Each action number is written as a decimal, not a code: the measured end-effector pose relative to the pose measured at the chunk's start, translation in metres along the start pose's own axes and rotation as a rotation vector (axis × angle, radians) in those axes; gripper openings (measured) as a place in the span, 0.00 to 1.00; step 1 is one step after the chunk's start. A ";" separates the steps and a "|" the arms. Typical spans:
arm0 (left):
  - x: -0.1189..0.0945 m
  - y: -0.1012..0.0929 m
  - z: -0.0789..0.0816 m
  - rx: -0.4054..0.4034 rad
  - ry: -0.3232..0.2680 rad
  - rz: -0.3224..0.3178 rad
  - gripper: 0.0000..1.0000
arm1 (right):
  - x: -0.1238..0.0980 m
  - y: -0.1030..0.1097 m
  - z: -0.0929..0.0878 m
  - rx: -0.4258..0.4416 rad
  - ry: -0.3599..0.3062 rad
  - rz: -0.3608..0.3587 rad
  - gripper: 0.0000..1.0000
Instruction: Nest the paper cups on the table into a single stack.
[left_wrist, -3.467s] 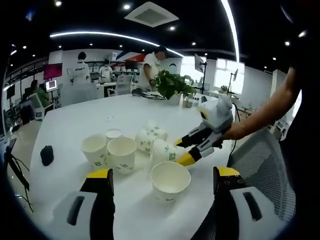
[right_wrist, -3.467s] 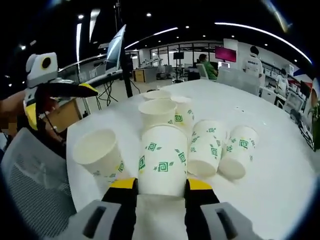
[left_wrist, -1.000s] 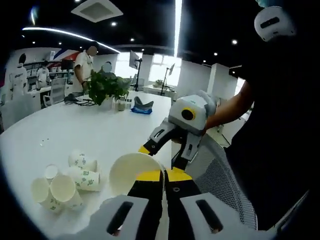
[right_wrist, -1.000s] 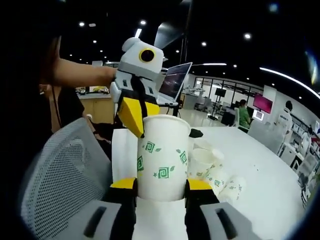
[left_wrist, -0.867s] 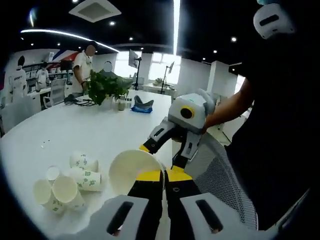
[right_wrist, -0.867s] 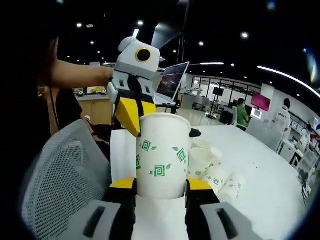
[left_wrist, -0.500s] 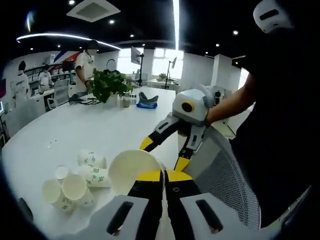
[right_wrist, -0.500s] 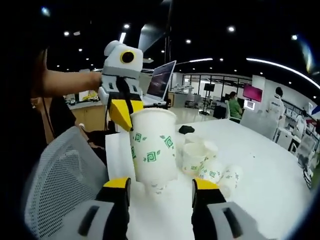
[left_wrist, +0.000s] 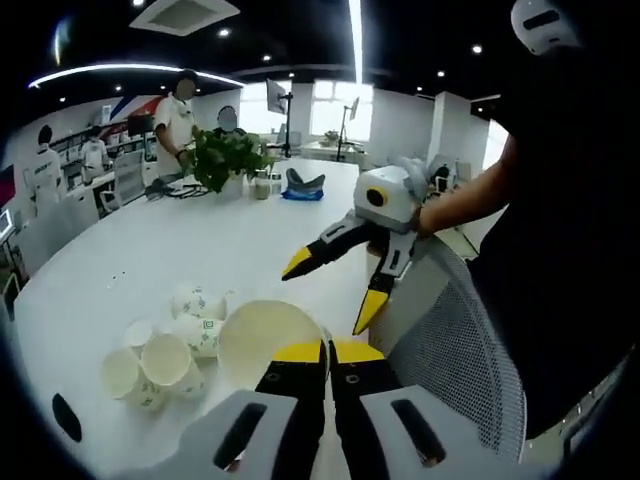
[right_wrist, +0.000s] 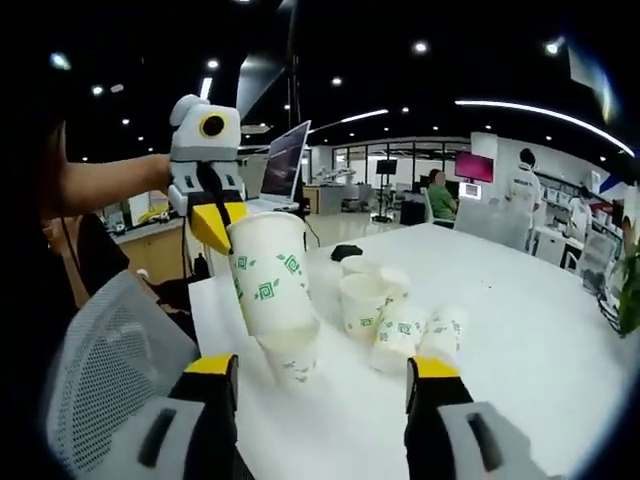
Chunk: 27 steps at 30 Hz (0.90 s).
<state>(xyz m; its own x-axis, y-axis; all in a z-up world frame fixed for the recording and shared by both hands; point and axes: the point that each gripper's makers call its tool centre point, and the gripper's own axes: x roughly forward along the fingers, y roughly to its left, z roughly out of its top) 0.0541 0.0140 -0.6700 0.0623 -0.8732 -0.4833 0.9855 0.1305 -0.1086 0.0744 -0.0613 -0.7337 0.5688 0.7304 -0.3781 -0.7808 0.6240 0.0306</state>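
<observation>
My left gripper (left_wrist: 328, 352) is shut on the rim of a white paper cup (left_wrist: 268, 342) whose open mouth faces the left gripper view. In the right gripper view the left gripper (right_wrist: 214, 228) holds that cup stack (right_wrist: 266, 276) tilted above the table edge; a second cup's base (right_wrist: 291, 357) pokes out below the green-patterned cup. My right gripper (right_wrist: 322, 378) stands open just short of the stack, touching nothing. The left gripper view also has the right gripper (left_wrist: 333, 288), jaws spread. Several loose cups (left_wrist: 165, 357) (right_wrist: 366, 300) stand or lie together on the white table (left_wrist: 180, 250).
A grey mesh chair back (left_wrist: 450, 340) (right_wrist: 95, 350) sits at the table edge under the held stack. A potted plant (left_wrist: 225, 158) and small items stand at the far end of the table. A black object (right_wrist: 345, 252) lies beyond the cups. People stand farther off.
The right gripper has opened, let go of the patterned cup and drawn back. That cup stays nested with the one in my left gripper, which stayed shut.
</observation>
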 end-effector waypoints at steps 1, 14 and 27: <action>-0.001 0.001 -0.002 0.004 0.012 0.004 0.00 | 0.000 -0.002 0.000 0.015 -0.008 -0.011 0.77; -0.007 0.013 -0.020 0.044 0.117 0.032 0.00 | -0.001 -0.013 -0.005 0.060 -0.031 -0.097 1.00; 0.000 0.019 -0.033 0.064 0.187 0.033 0.00 | 0.002 -0.010 -0.010 0.044 -0.006 -0.096 1.00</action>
<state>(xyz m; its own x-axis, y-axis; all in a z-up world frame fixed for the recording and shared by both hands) 0.0678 0.0325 -0.7009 0.0702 -0.7657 -0.6394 0.9918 0.1223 -0.0377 0.0805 -0.0693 -0.7441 0.6421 0.6683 -0.3756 -0.7107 0.7026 0.0351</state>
